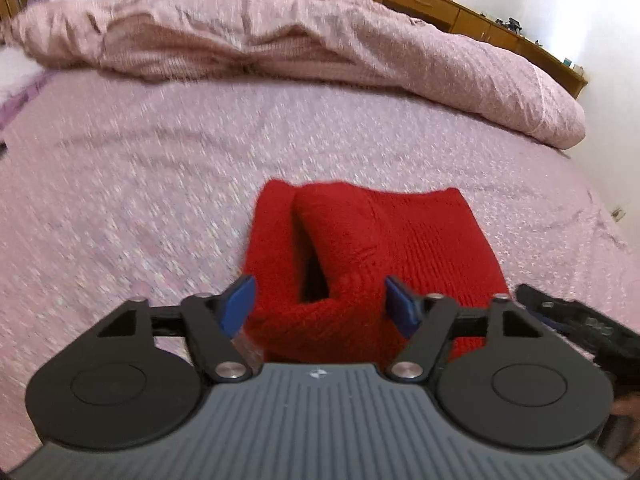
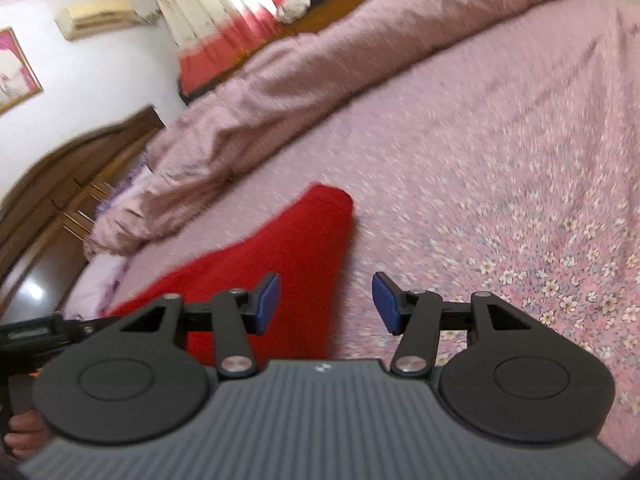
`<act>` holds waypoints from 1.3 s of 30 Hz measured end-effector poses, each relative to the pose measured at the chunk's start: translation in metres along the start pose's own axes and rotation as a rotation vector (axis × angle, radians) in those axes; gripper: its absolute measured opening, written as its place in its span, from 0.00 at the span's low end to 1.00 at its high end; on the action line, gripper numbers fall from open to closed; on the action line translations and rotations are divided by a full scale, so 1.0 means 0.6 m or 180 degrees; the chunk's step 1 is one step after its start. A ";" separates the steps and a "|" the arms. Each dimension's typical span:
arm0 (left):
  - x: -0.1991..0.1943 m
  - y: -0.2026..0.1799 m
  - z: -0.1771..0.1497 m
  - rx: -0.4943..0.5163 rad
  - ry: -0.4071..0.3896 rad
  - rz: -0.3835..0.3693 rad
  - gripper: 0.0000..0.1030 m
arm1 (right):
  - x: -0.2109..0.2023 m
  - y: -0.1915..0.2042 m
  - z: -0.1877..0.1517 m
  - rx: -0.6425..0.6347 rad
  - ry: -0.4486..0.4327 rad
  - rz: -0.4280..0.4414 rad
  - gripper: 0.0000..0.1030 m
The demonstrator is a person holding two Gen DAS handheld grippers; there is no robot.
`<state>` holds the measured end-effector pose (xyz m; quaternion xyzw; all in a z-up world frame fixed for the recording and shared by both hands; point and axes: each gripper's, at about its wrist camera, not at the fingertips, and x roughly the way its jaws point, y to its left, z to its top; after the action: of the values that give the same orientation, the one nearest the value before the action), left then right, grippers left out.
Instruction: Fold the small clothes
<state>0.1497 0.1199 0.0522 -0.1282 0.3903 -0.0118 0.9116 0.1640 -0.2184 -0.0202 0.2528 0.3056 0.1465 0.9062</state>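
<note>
Bedroom setting: work is carried out on a bed covered by a pink floral-print bedspread (image 1: 160, 184), with no table involved. Left claw (image 1: 320, 304) stands spread, its blue pads either side of a raised roll of the red ribbed knit garment (image 1: 384, 240); neither pad is visibly pressing the cloth, so nothing is gripped. That garment lies on the bedspread directly ahead of the claw, partly folded, one layer turned over itself and leaving a dark open pocket near the left pad (image 1: 240, 304). Judgement: the claw is placed astride the fold to take hold of or flatten that loose layer. Right claw (image 2: 326, 304) is likewise spread and holds nothing; the garment's right edge (image 2: 288, 256) sits beneath and beside its left pad, bare bedspread under the other. Judgement: it waits at the margin to steady or square the edge. Further out, a rumpled pink quilt (image 1: 280, 32) is heaped along the far side of the bed, well apart from the garment. Wooden cabinets (image 1: 440, 4) and curtains (image 2: 224, 4) lie beyond. Both views are motion-blurred, limiting fine detail.
</note>
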 end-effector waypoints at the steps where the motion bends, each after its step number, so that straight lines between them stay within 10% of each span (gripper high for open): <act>1: 0.004 0.005 -0.003 -0.0040 0.0032 -0.0050 0.56 | 0.014 -0.005 -0.001 0.0011 0.0055 -0.0021 0.53; 5: 0.000 0.026 -0.014 -0.0224 0.0050 -0.0297 0.36 | 0.057 -0.015 -0.003 0.0121 0.0232 0.0096 0.53; 16: -0.042 0.109 -0.097 -0.0656 0.0044 -0.0120 0.29 | 0.057 0.071 -0.004 -0.0337 0.0411 0.0752 0.42; 24: -0.035 0.125 -0.095 -0.0720 0.0024 -0.0237 0.31 | 0.056 0.105 -0.015 -0.0709 0.0392 0.0473 0.43; 31: -0.048 0.121 -0.081 -0.0742 -0.0188 -0.0284 0.81 | 0.029 0.059 0.002 -0.0028 0.0465 0.0738 0.76; 39: 0.001 0.122 -0.077 -0.0916 0.0025 -0.0510 0.84 | 0.049 0.014 -0.001 0.0168 0.0884 0.0783 0.83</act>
<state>0.1113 0.1804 0.0035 -0.2882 0.3801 -0.0290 0.8784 0.1853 -0.1989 -0.0299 0.2893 0.3983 0.2816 0.8236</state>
